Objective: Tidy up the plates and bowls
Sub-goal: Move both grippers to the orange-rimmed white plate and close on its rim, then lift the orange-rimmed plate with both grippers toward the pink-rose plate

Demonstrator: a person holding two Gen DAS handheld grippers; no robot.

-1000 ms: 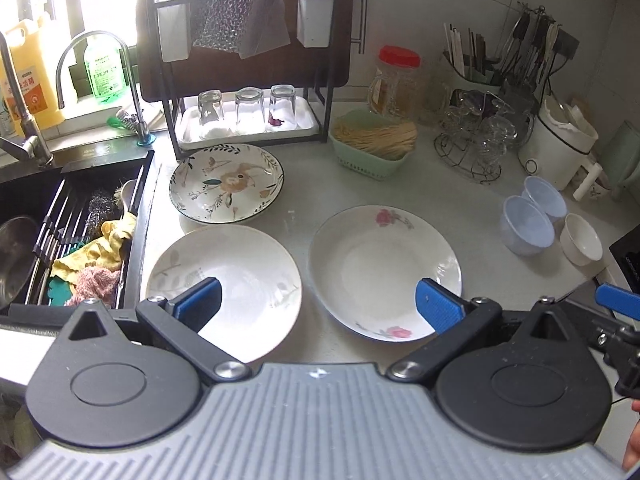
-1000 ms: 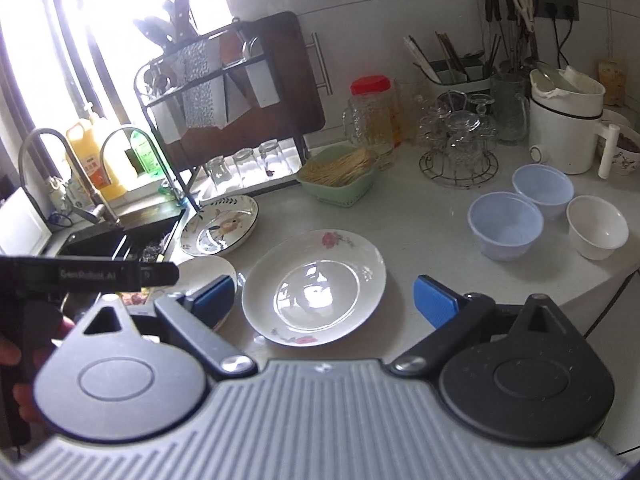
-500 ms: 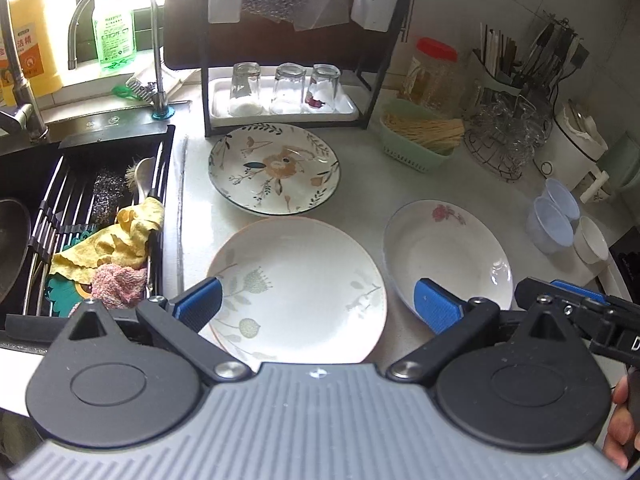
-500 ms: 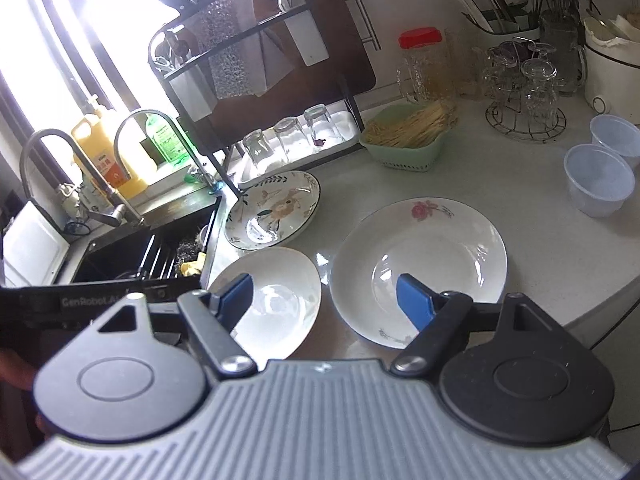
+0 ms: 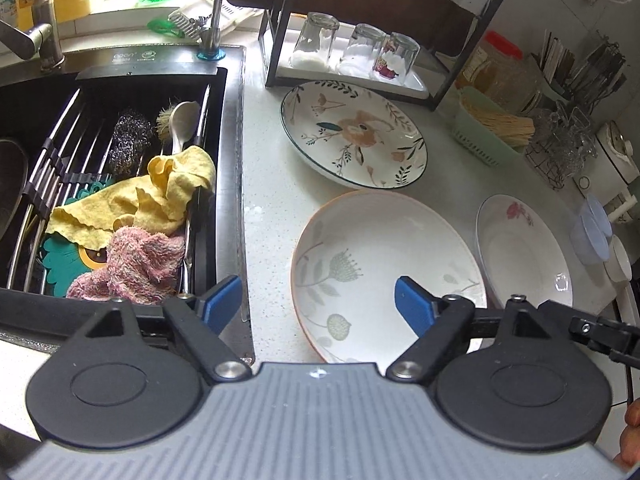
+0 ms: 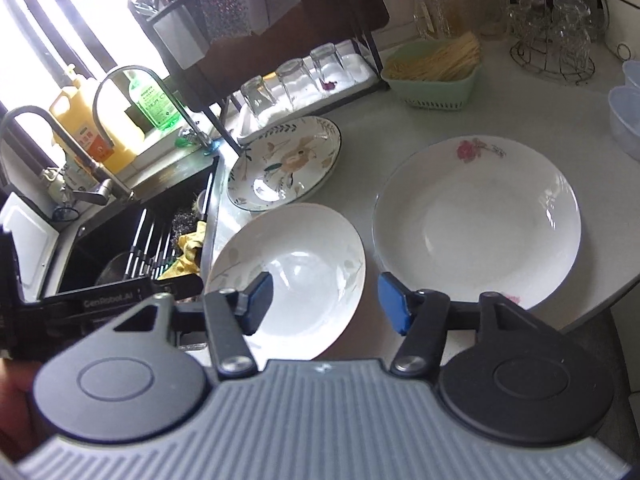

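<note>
Three plates lie on the white counter. The leaf-patterned plate [image 5: 384, 256] [image 6: 296, 256] with an orange rim is nearest. My left gripper [image 5: 316, 304] hangs over its left rim, one pad above the plate and one beside the sink. Its jaws are closing and the pads press on nothing. My right gripper [image 6: 325, 304] straddles the same plate's right rim, jaws closing, pads apart from it. A flower plate with a dark rim [image 5: 352, 132] [image 6: 284, 164] sits behind. The rose plate [image 5: 520, 248] [image 6: 476, 220] lies to the right.
Left of the plates, a black sink [image 5: 234, 140] holds a yellow cloth [image 5: 140, 196] and a pink cloth [image 5: 128, 260]. A rack with upturned glasses [image 5: 356, 52] stands behind. A green basket [image 6: 436, 72] and pale bowls [image 5: 592, 232] are at the right.
Both grippers have come down and to the left, closing in on the leaf-patterned plate. Each pair of jaws stands narrower than before, the right pair more so.
</note>
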